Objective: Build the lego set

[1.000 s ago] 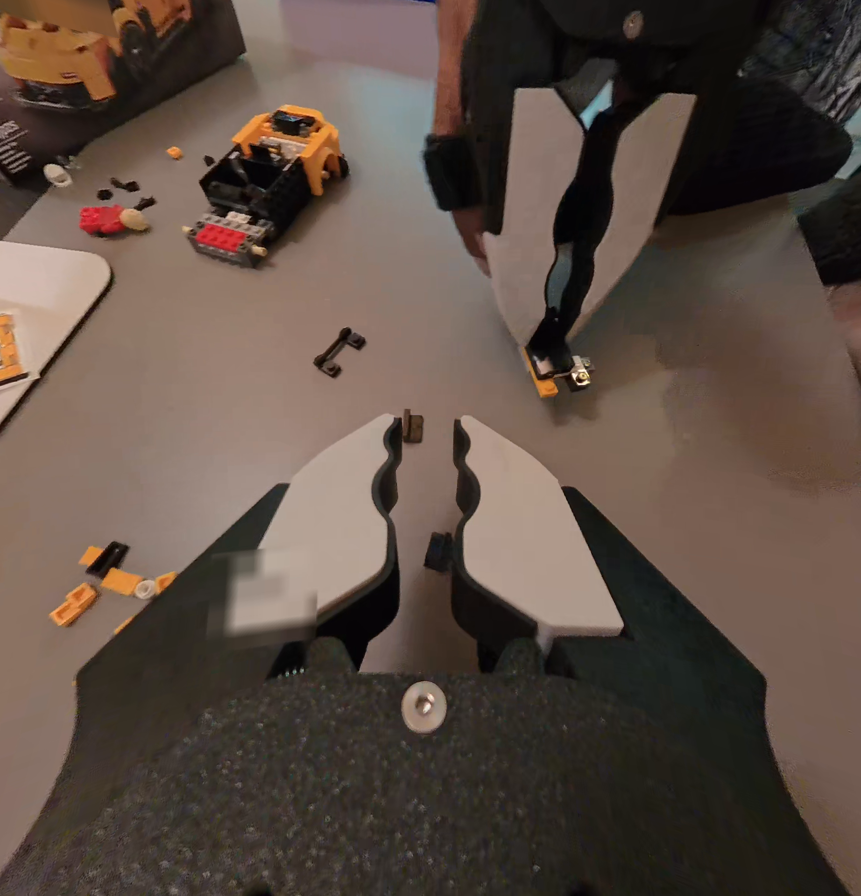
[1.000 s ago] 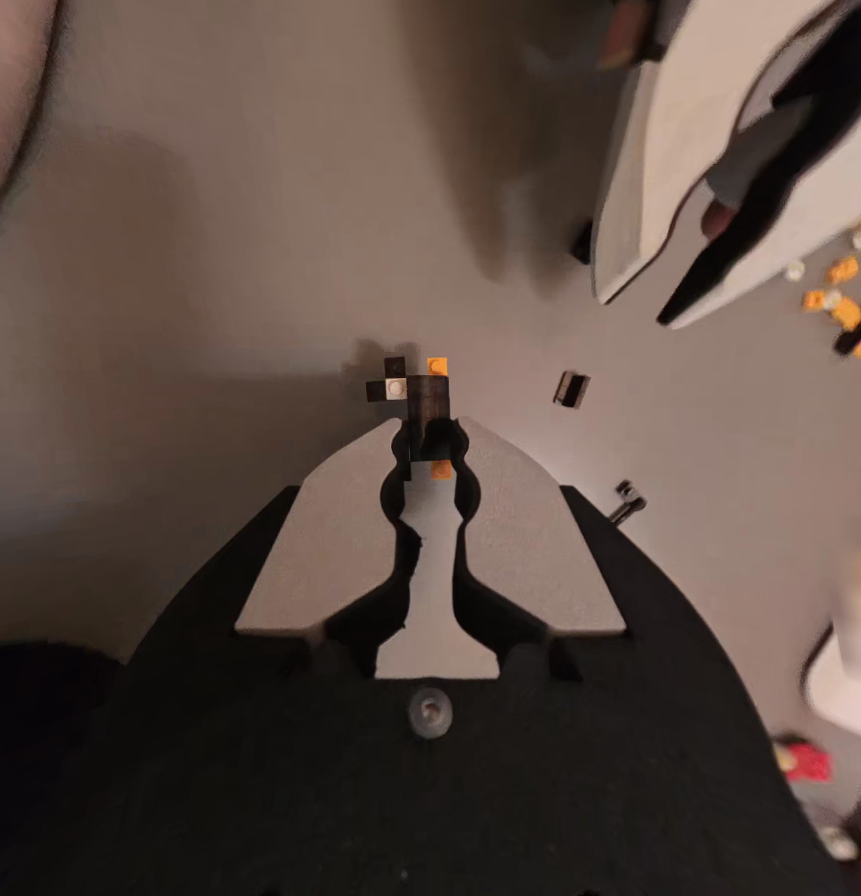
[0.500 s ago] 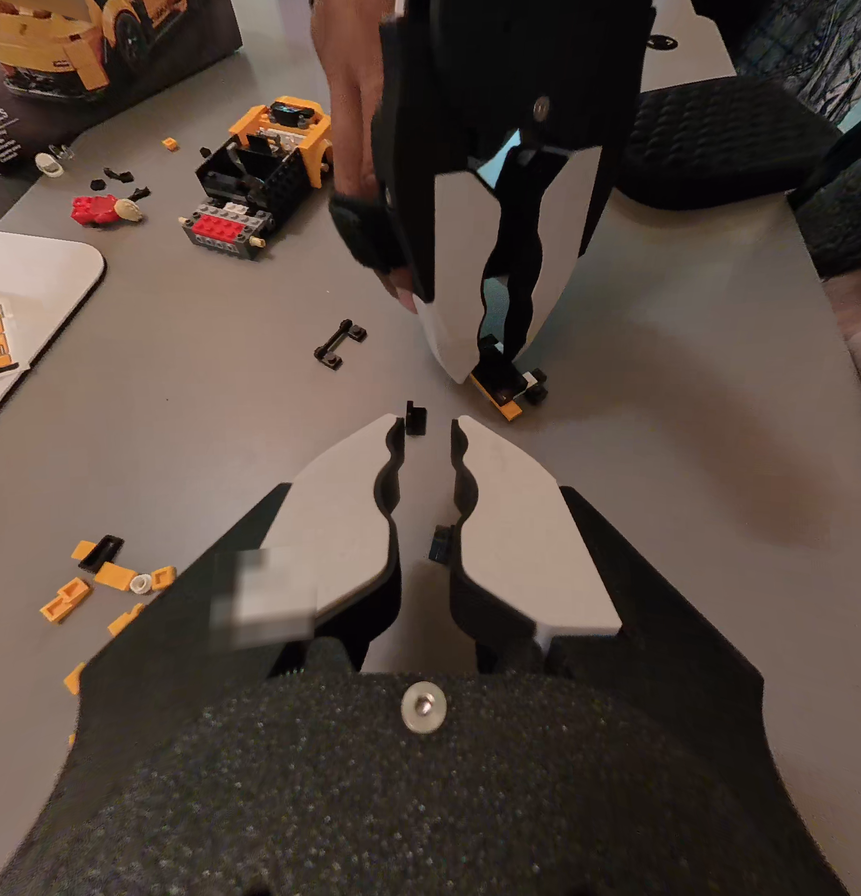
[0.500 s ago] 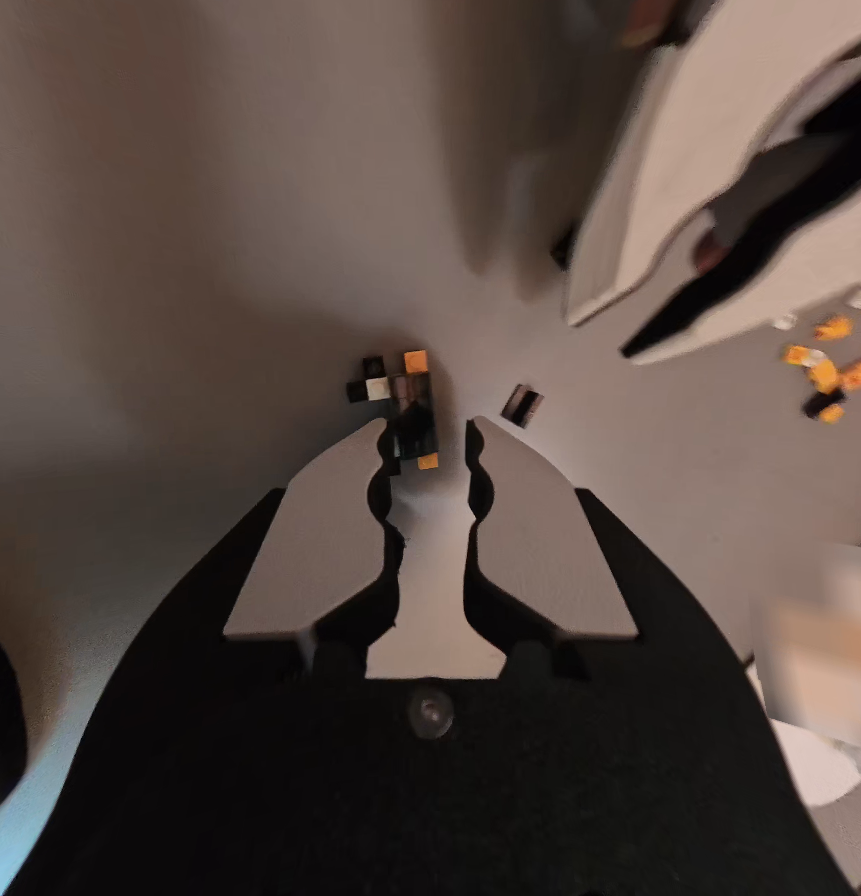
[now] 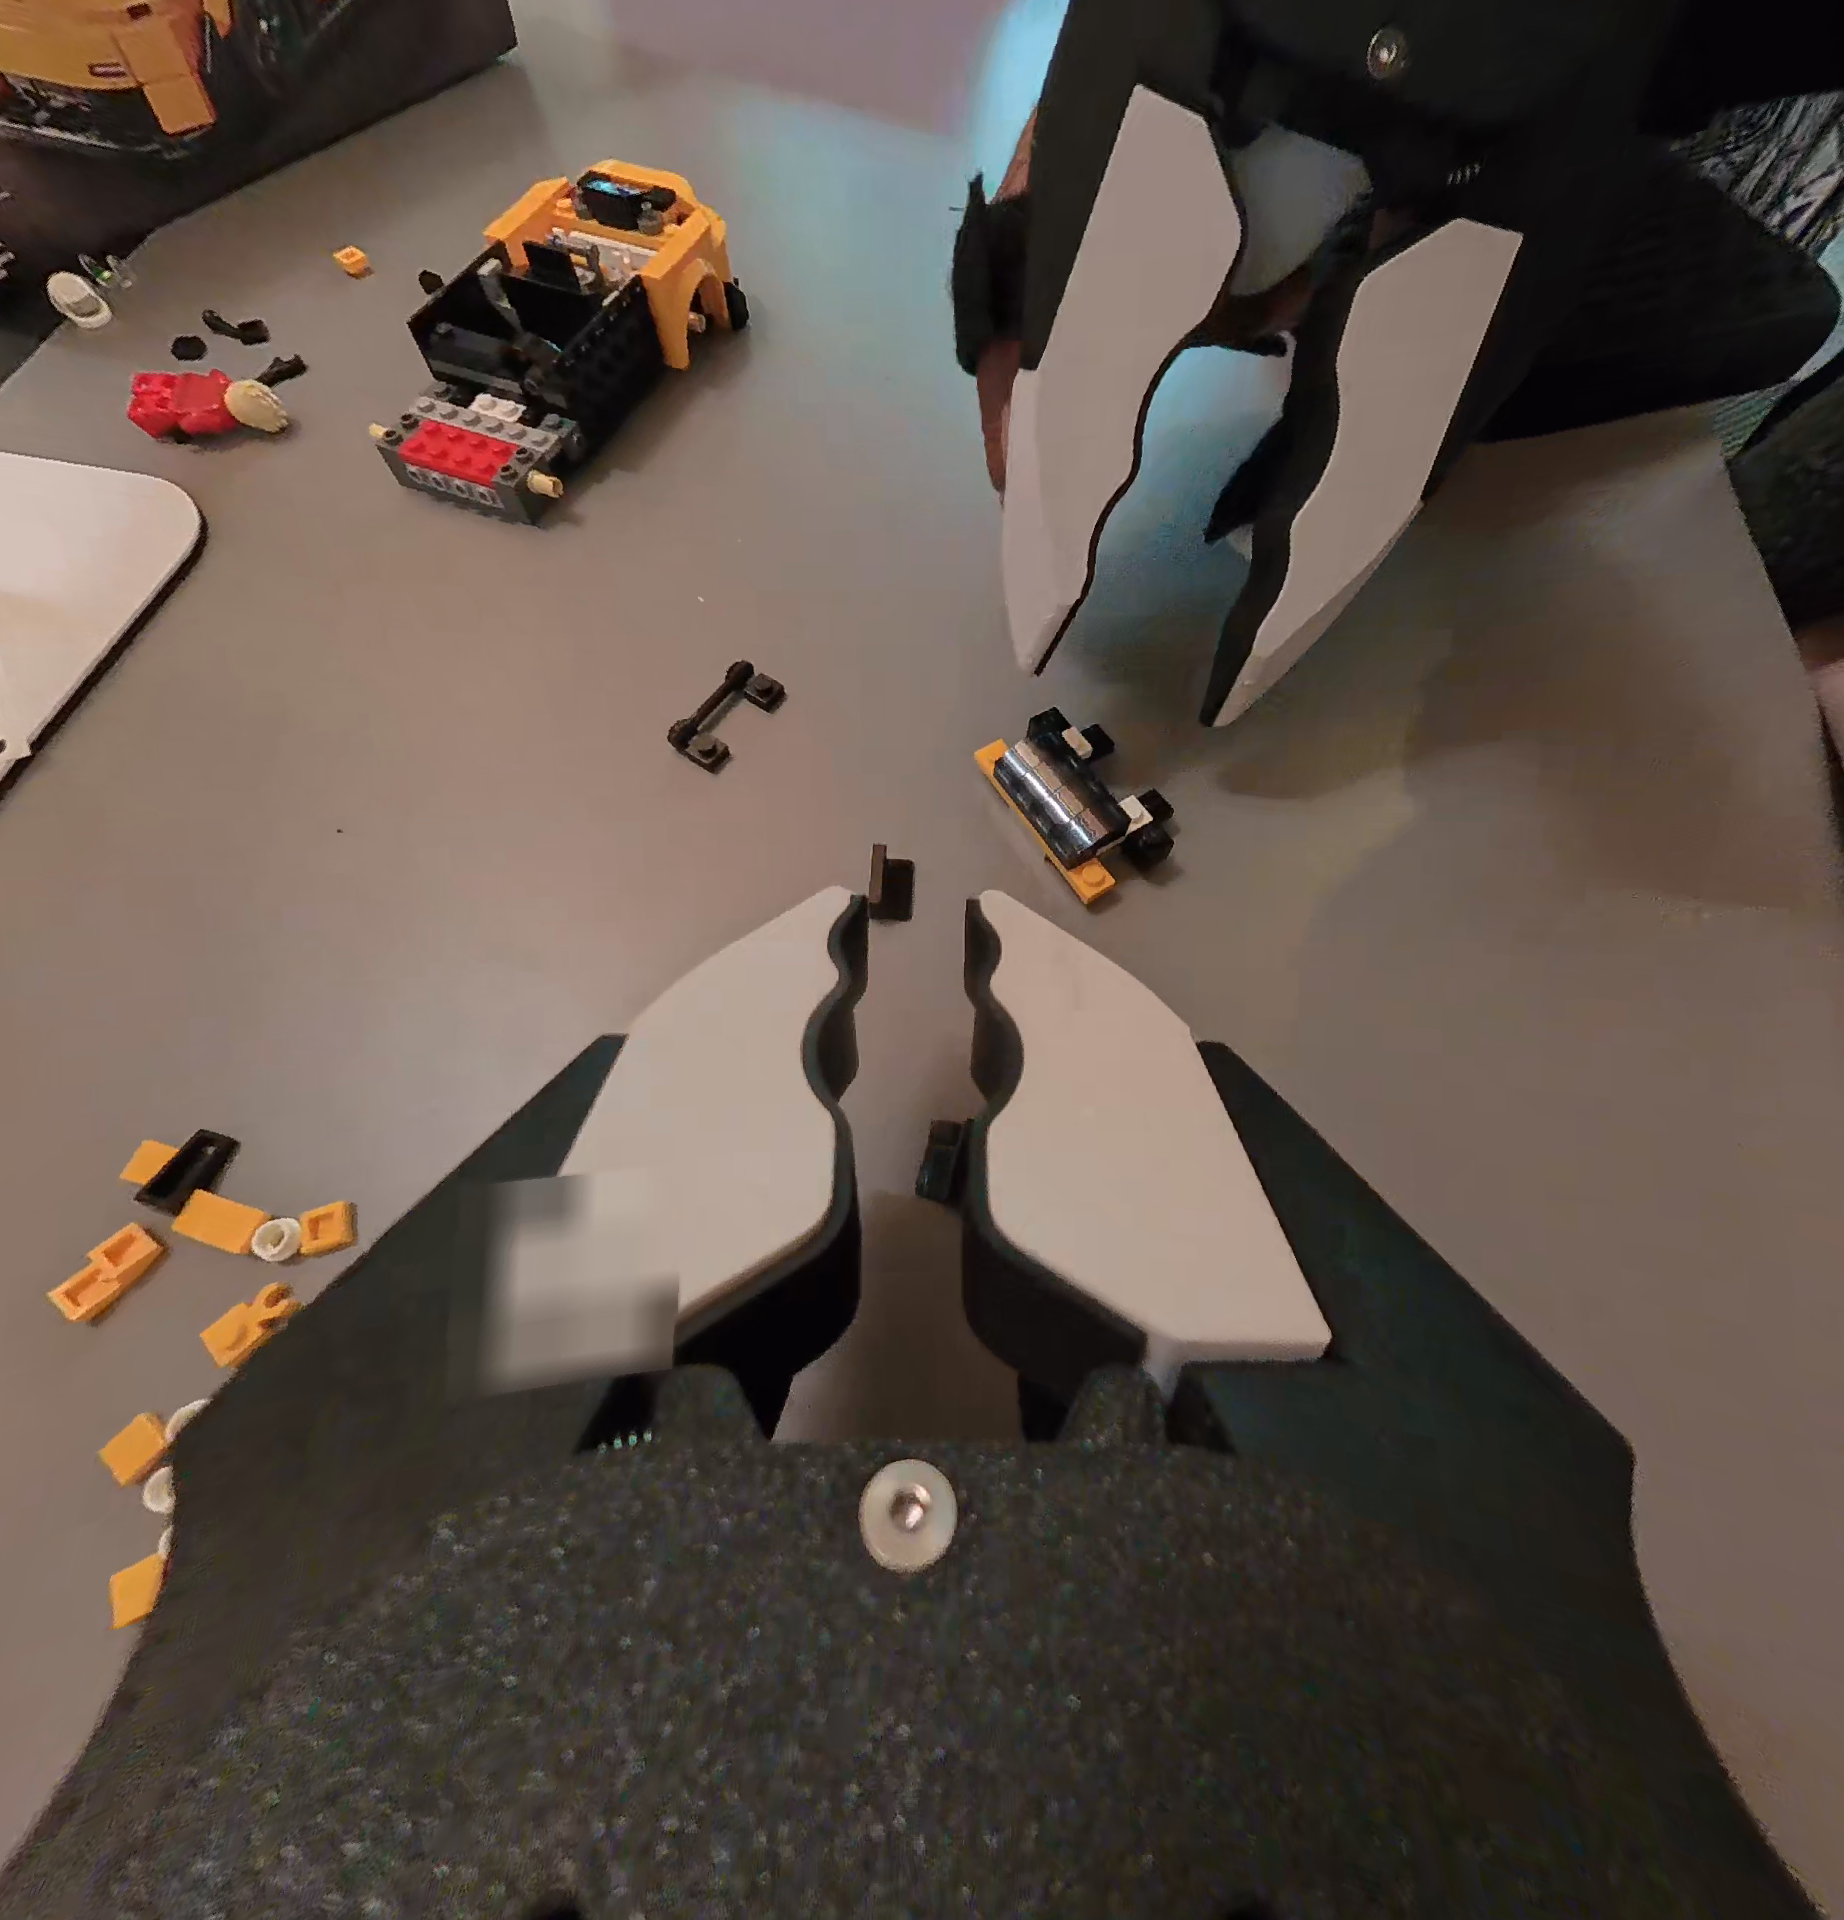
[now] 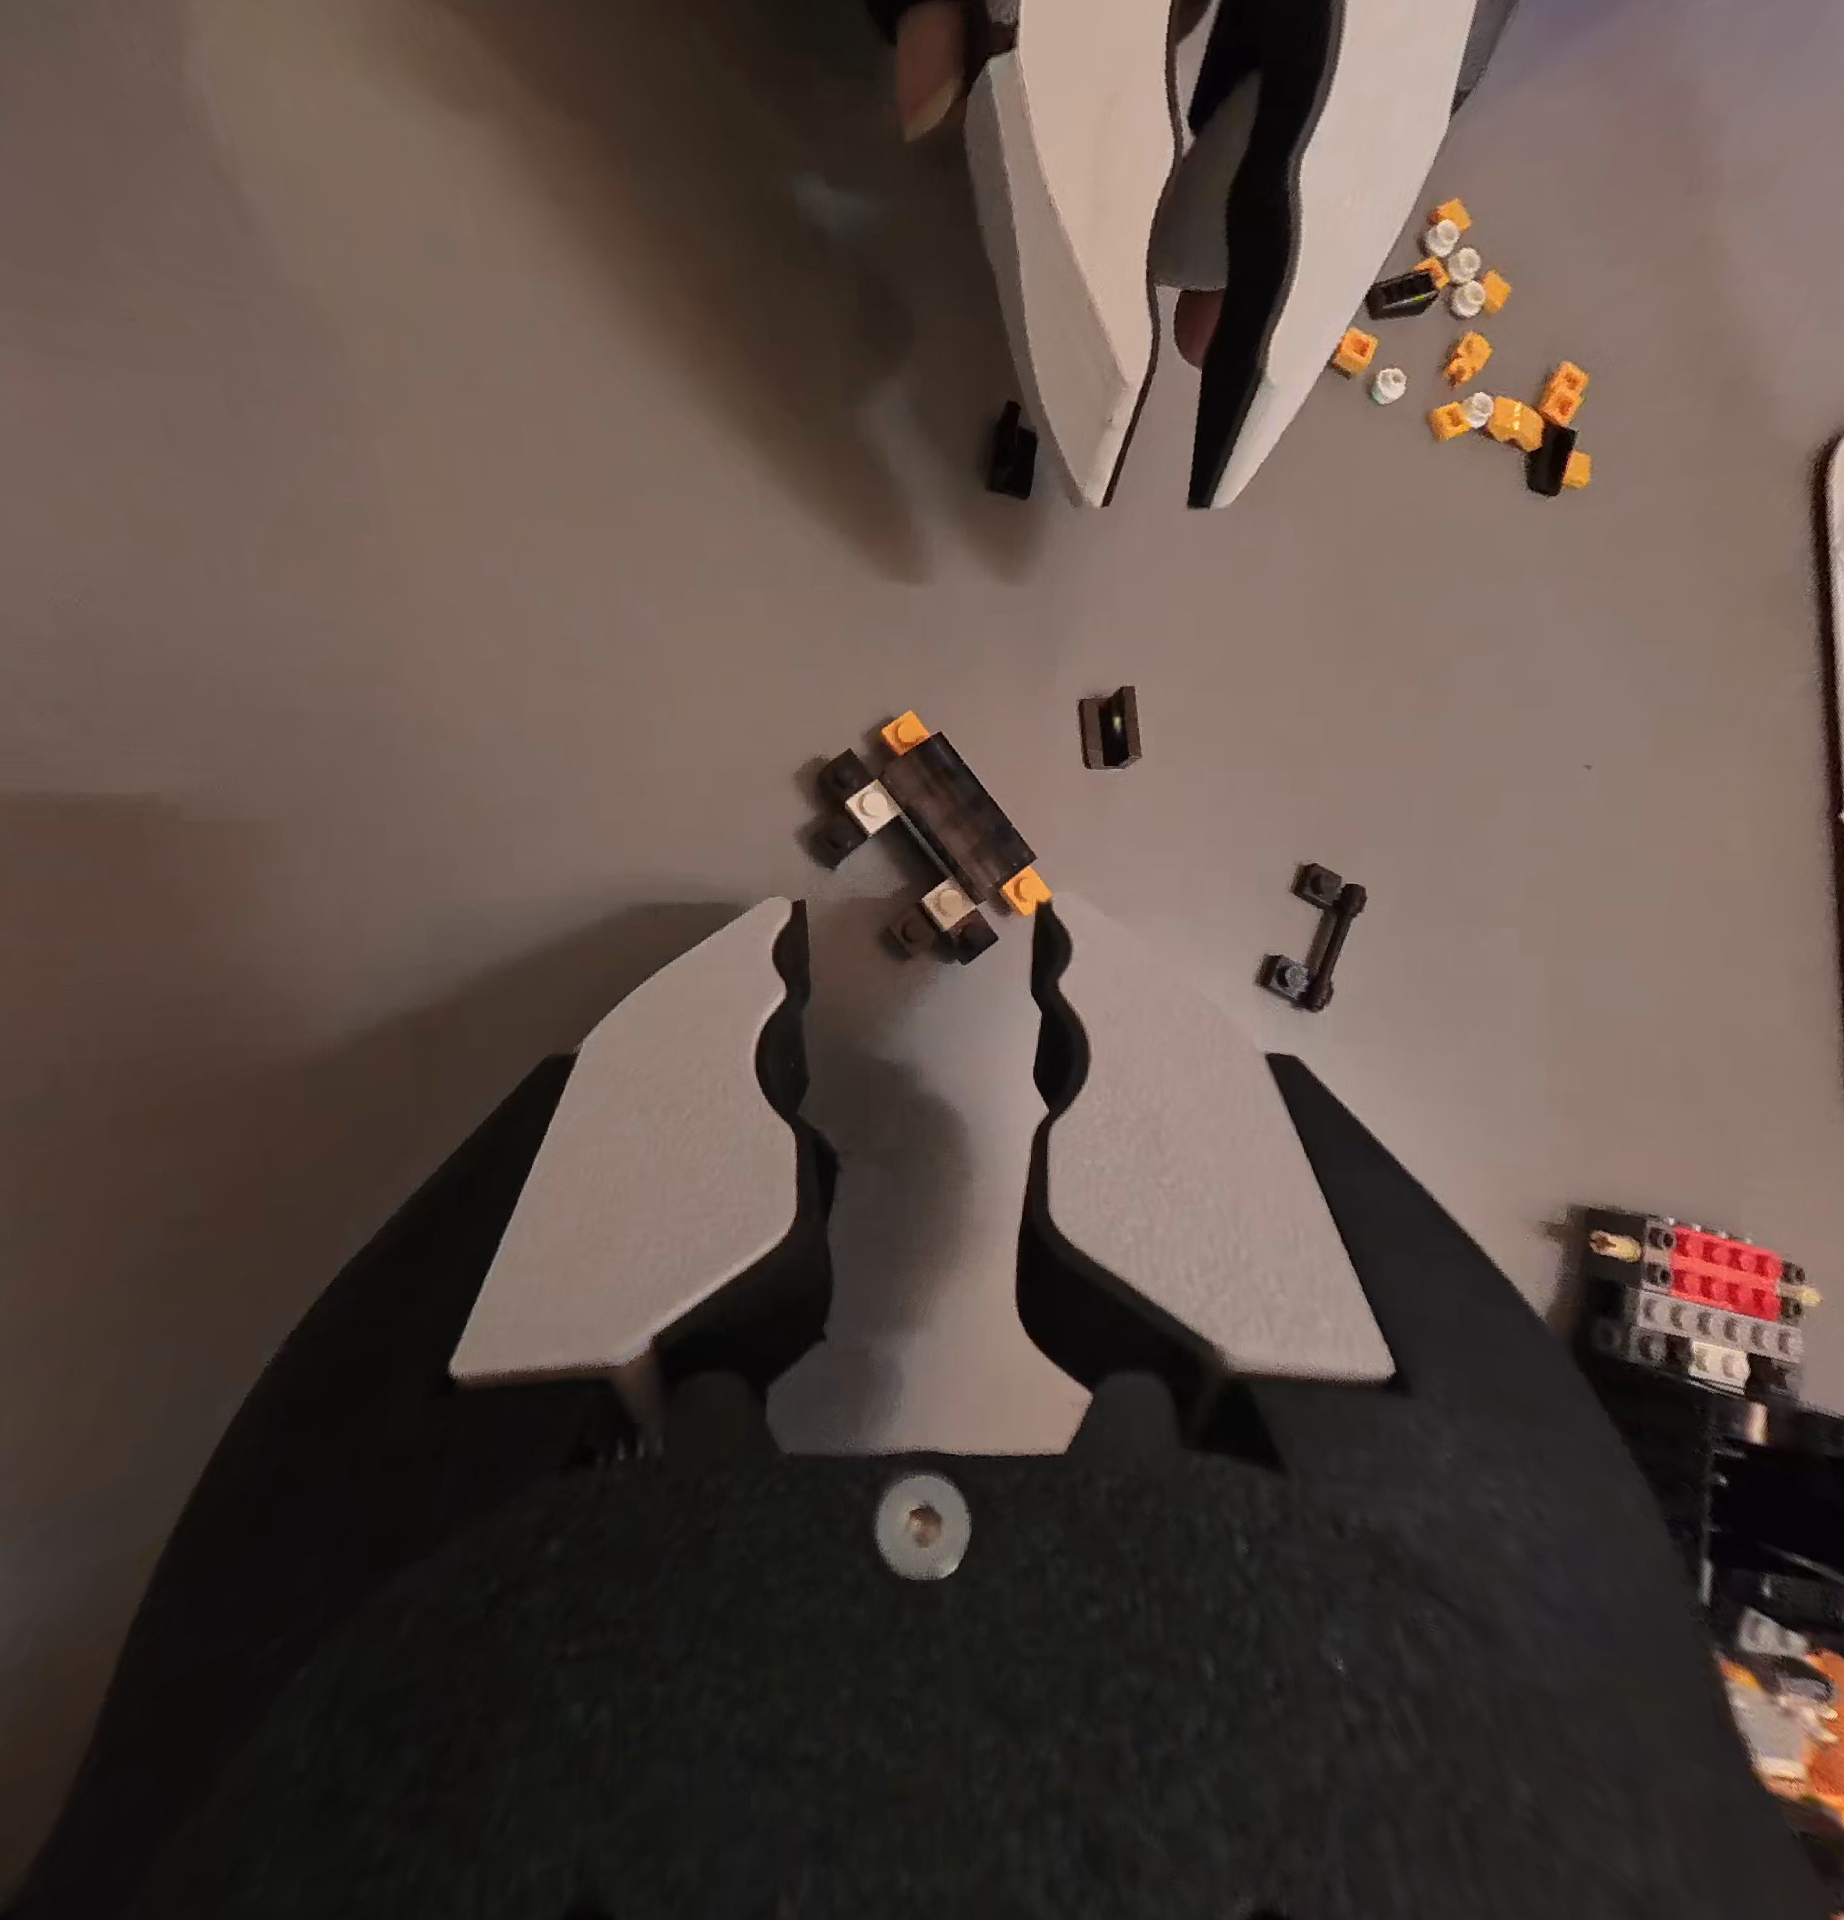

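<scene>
A small black, white and orange lego sub-assembly (image 5: 1074, 805) (image 6: 933, 821) lies flat on the grey table. My right gripper (image 6: 918, 909) (image 5: 1131, 686) is open and empty, its tips just behind and above the sub-assembly. My left gripper (image 5: 913, 909) (image 6: 1152, 499) is slightly open and empty, low over the table. A small black bracket piece (image 5: 890, 883) (image 6: 1110, 727) stands just ahead of its left fingertip. Another small black piece (image 5: 939, 1158) (image 6: 1009, 452) lies by its right finger. The partly built orange and black car (image 5: 565, 332) (image 6: 1707, 1309) sits at the far left.
A black bar piece (image 5: 726, 717) (image 6: 1313, 935) lies between the car and the sub-assembly. Several loose orange, white and black pieces (image 5: 201, 1216) (image 6: 1479, 353) lie left of my left gripper. A red piece (image 5: 175, 403), a white tray (image 5: 66, 561) and the set's box (image 5: 222, 73) are at the far left. About 8 cm separates my left fingertips from my right. From the left gripper's tips to the small black bracket piece (image 5: 890, 883) is close to 4 cm. Look for it in the right wrist view (image 6: 1112, 723) too.
My right gripper has opened, let go of the sub-assembly and drawn back and up. The sub-assembly now lies on the table. My left gripper has hardly moved.
</scene>
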`<state>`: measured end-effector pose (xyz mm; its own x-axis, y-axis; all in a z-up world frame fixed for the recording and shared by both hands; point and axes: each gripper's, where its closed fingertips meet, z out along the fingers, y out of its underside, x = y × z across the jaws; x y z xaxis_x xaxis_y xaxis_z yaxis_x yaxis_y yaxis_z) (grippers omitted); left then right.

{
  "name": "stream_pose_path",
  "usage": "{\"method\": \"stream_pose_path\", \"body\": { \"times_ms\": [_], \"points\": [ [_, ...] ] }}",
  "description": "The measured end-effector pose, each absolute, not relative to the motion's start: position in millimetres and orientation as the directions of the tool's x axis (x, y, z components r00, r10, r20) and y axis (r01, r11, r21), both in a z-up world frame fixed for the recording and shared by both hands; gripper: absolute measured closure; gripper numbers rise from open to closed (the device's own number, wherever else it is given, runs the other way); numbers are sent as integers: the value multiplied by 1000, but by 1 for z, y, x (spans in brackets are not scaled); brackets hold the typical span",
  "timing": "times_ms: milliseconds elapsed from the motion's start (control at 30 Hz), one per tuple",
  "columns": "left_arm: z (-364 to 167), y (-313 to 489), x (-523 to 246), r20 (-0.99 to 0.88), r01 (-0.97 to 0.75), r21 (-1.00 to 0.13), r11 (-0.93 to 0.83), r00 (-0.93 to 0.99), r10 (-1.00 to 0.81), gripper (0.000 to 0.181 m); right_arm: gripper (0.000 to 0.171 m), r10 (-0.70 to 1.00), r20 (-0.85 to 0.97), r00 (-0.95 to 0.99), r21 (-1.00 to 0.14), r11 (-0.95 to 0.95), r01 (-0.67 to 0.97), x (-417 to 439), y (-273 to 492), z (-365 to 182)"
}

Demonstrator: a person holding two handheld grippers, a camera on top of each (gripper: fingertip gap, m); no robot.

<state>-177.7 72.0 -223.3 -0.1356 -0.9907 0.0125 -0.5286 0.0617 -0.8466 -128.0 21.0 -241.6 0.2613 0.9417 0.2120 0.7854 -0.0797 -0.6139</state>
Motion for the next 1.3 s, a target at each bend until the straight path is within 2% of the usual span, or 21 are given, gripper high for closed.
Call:
{"method": "stream_pose_path", "body": {
  "times_ms": [33, 200, 333, 633, 900, 1067, 1167, 1300],
  "points": [
    [-224, 73, -178, 10, -531, -845, 63, -134, -991, 165, 130, 940, 221, 260, -619, -71, 782, -128, 22, -242],
    [-226, 80, -183, 18, -540, -841, 46, -113, -993, 164, 131, 959, 219, 181, -617, -8, 787, -126, 30, -242],
    [-230, 83, -184, 25, -550, -834, 38, -106, -994, 165, 138, 976, 191, 100, -636, 46, 770, -128, 40, -237],
    [-232, 84, -186, 28, -557, -830, 35, -105, -994, 165, 145, 994, 80, -70, -566, 103, 818, -133, 42, -241],
    [-236, 84, -187, 39, -569, -822, 31, -111, -993, 165, 145, 993, 58, -107, -545, 122, 830, -144, 36, -251],
    [-238, 84, -187, 46, -571, -820, 28, -115, -992, 165, 155, 990, 53, -134, -537, 141, 832, -144, 33, -253],
    [-238, 82, -187, 53, -572, -820, 25, -119, -991, 166, 155, 975, 74, -211, -491, 220, 843, -144, 33, -253],
    [-239, 79, -186, 54, -576, -817, 33, -133, -990, 166, 150, 945, 169, -280, -349, 323, 880, -144, 49, -249]
  ]
}}
